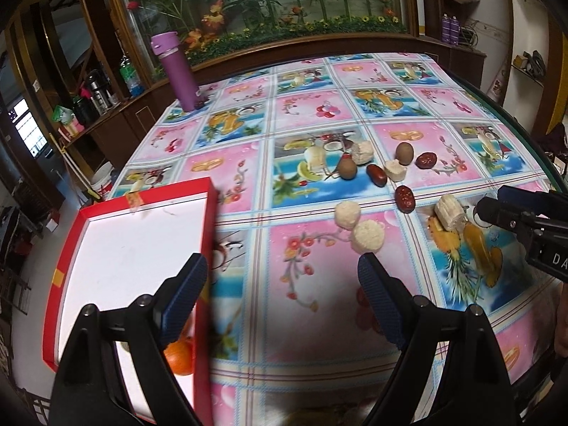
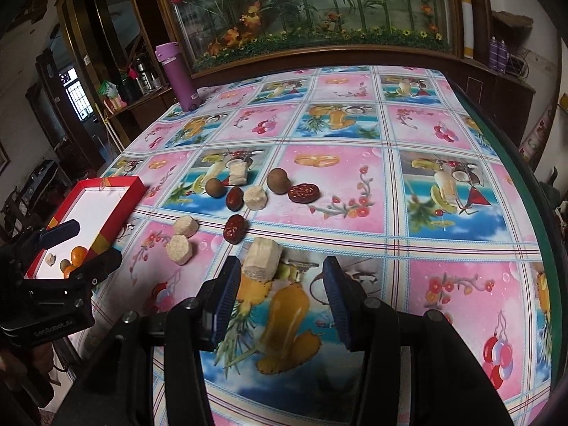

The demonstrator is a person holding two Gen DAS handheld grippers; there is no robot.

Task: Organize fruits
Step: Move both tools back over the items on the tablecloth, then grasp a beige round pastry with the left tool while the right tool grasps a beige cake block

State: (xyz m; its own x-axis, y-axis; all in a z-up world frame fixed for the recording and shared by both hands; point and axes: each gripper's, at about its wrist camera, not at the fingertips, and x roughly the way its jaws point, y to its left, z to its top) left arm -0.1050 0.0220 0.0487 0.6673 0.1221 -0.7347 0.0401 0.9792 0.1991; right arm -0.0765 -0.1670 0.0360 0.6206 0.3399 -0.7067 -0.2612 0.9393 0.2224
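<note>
A red box (image 1: 207, 234) with a white inside sits at the table's left edge; it also shows in the right wrist view (image 2: 122, 200), holding oranges (image 2: 77, 254) and small pieces. My left gripper (image 1: 282, 273) is open and empty, its left finger over the box's right wall. An orange (image 1: 180, 356) lies in the box below it. Loose on the tablecloth are pale cut chunks (image 1: 368, 237), red dates (image 1: 404, 198) and brown round fruits (image 1: 346, 169). My right gripper (image 2: 280, 277) is open and empty just short of a pale chunk (image 2: 262, 258). The right gripper shows in the left view (image 1: 491, 211).
A purple bottle (image 1: 177, 71) stands at the table's far left corner, also in the right wrist view (image 2: 178, 76). A planter wall with flowers (image 1: 266, 10) runs behind the table. The table's green right edge (image 2: 529, 191) curves along the right side.
</note>
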